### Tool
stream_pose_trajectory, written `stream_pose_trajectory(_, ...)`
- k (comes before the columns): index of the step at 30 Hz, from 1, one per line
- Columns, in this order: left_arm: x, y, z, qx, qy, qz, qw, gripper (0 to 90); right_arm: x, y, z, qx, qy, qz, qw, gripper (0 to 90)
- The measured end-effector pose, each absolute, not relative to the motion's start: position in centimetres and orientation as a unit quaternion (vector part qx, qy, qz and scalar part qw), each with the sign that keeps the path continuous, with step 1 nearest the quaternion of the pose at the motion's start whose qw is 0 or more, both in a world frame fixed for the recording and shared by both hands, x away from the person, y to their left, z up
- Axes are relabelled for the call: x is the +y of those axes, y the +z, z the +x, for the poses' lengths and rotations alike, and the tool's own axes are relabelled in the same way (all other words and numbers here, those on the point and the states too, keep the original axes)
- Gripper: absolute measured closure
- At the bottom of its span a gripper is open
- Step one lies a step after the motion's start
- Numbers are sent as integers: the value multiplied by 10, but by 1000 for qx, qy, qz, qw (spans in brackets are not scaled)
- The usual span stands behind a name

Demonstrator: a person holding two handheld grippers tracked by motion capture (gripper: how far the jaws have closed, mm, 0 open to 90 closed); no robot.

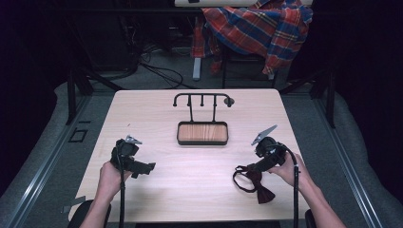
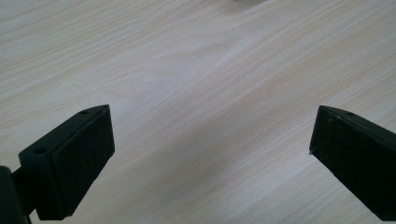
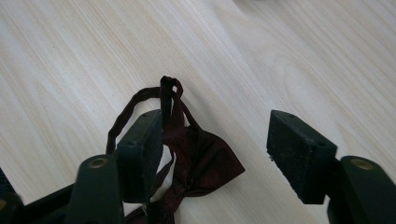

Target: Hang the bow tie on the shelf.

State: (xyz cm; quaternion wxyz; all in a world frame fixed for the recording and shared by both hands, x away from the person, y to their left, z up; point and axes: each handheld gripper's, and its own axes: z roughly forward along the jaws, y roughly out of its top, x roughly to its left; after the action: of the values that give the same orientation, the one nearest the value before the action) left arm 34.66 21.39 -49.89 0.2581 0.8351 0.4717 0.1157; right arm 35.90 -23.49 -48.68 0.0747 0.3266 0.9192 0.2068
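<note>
At about four o'clock on the table (image 1: 157, 109), the right gripper (image 3: 215, 154) hovers with jaws apart around the dark red bow tie (image 3: 201, 163), seemingly lining up a pinch, while the left gripper (image 2: 210, 154) waits spread wide at eight o'clock over bare wood.

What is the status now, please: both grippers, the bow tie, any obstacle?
Left gripper open over bare table. Right gripper open, bow tie between jaws, not clamped. Hanger stand behind, well apart.
</note>
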Motion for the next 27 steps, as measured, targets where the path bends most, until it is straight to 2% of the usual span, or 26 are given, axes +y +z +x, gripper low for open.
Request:
stream_pose_trajectory(1, 214, -499, 347, 473, 117, 834, 258, 1, -231, -489, 360, 923, 202, 321, 70, 418)
stream_pose_trajectory(4, 215, -499, 347, 473, 117, 834, 259, 1, -227, -492, 361, 924, 199, 320, 67, 450)
stream_pose_trajectory(9, 214, -499, 346, 472, 115, 835, 258, 1, -214, -505, 364, 943, 153, 289, 59, 588)
stream_pose_trajectory(17, 213, -500, 346, 471, 115, 836, 256, 1, -203, -520, 367, 954, 105, 271, 69, 703)
stream_pose_trajectory(27, 213, -500, 346, 471, 115, 837, 255, 2, -201, -533, 367, 960, 79, 260, 71, 744)
